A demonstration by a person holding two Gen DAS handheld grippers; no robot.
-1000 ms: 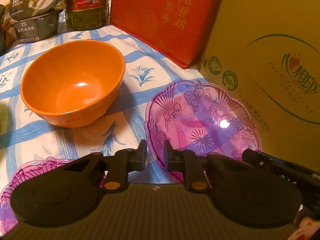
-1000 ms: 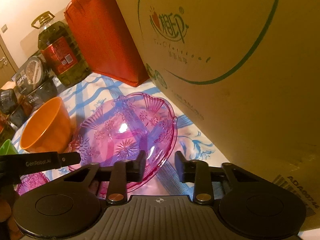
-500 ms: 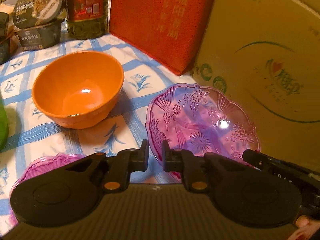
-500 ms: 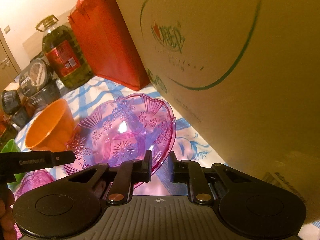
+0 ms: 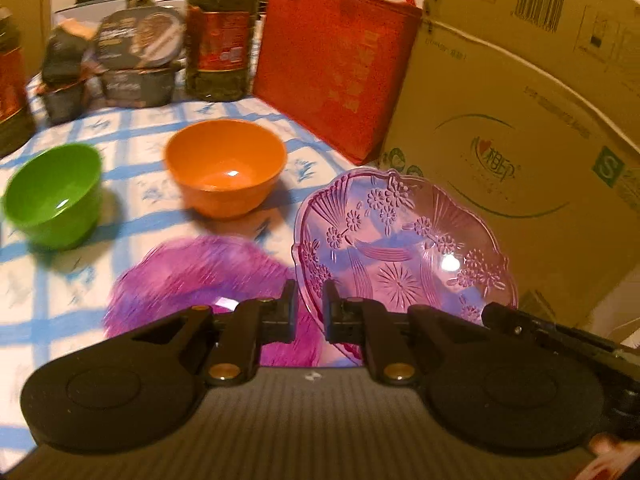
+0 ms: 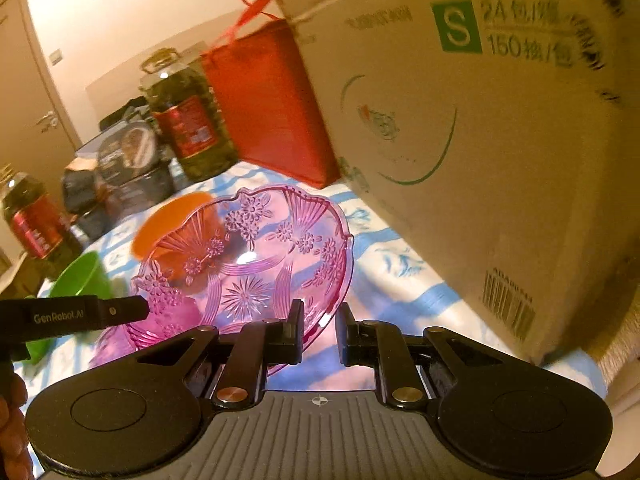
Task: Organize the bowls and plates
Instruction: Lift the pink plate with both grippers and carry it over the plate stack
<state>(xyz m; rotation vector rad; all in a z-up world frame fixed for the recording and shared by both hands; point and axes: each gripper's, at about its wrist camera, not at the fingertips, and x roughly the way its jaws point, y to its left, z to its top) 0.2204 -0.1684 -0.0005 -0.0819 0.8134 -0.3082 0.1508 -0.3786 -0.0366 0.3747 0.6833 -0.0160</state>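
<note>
A clear pink patterned plate (image 5: 404,248) is lifted above the tablecloth, held at its near rim by both grippers. My left gripper (image 5: 310,312) is shut on its left rim. My right gripper (image 6: 318,326) is shut on the same plate (image 6: 248,264) at its right rim. A second pink plate (image 5: 200,272) lies on the cloth below left, blurred. An orange bowl (image 5: 226,166) and a green bowl (image 5: 54,194) stand further back; both also show in the right wrist view, orange (image 6: 168,220) and green (image 6: 80,280).
A large cardboard box (image 5: 520,140) stands close on the right, a red bag (image 5: 336,68) beside it. An oil bottle (image 5: 220,32) and food tubs (image 5: 136,60) line the back of the checked tablecloth (image 5: 132,128). Another bottle (image 6: 36,228) stands at the left.
Both grippers have risen and pulled back with the pink plate, lifting it off the cloth. The green bowl and the second pink plate have come fully into view.
</note>
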